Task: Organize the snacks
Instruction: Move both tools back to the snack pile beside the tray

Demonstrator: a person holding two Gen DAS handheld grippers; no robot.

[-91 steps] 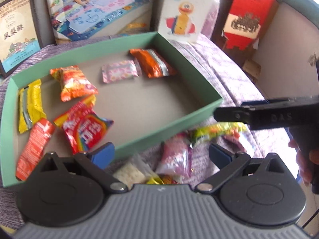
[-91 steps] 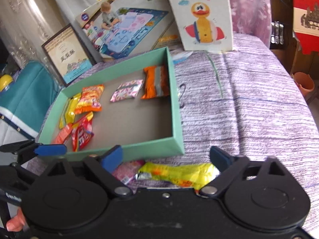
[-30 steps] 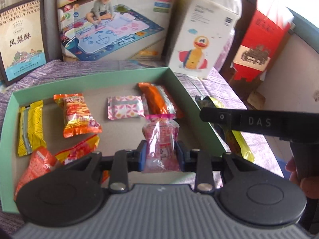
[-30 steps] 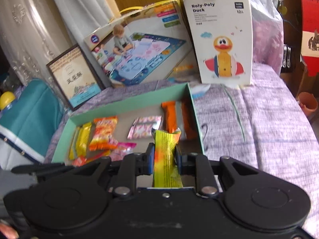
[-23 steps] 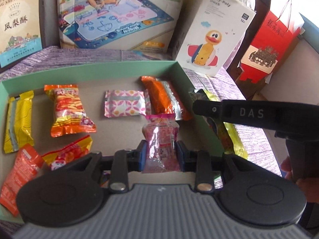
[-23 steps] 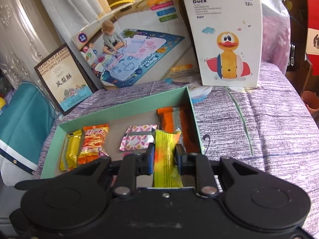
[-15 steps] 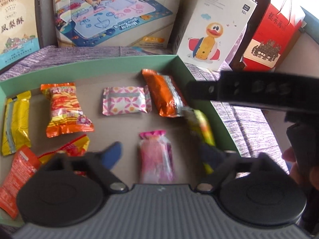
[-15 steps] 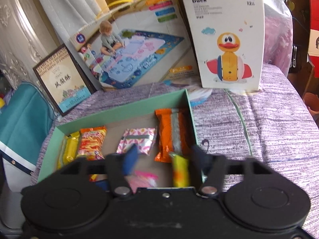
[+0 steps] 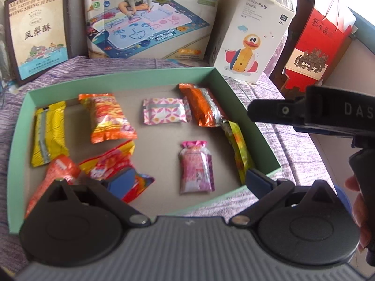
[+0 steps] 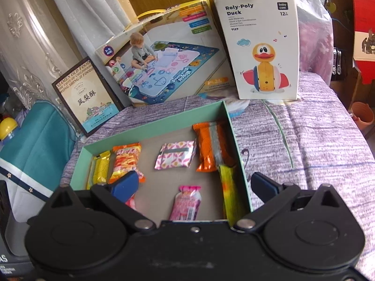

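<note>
Left wrist view: both the left gripper [image 9: 191, 180] and right gripper [image 10: 194, 185] now spread wide and empty, having just let go the pink packet [image 9: 196, 167] and yellow-green packet [image 9: 238, 149], which lie inside the green tray [image 9: 264, 140] — two more snacks stowed.

Mint-green tray [image 9: 248, 114] with brown cardboard floor; pink pouch [image 9: 196, 166]; yellow-green packet [image 9: 239, 149]; orange-and-silver packet [image 9: 203, 107]; pink diamond-patterned sachet [image 9: 165, 114]; purple streaked tablecloth [image 10: 304, 140].
</note>
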